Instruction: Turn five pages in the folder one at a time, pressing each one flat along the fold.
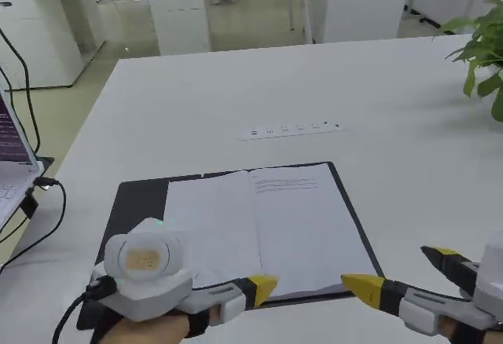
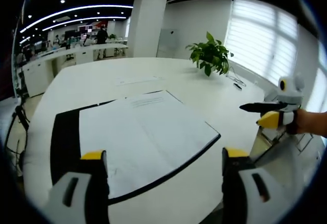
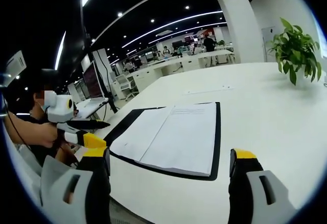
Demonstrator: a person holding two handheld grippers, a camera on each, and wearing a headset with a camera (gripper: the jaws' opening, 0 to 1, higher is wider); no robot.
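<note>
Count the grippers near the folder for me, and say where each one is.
2. The left gripper is open at the near-left edge of the folder. The right gripper is open just off its near-right corner, above the table.

White table (image 2: pixel 199 96) under the left gripper (image 2: pixel 163 154); ahead of it 1 plant (image 2: pixel 209 56), 1 pillar (image 2: pixel 146 24), strip lights (image 2: pixel 76 10), shaded windows (image 2: pixel 260 35).
</note>
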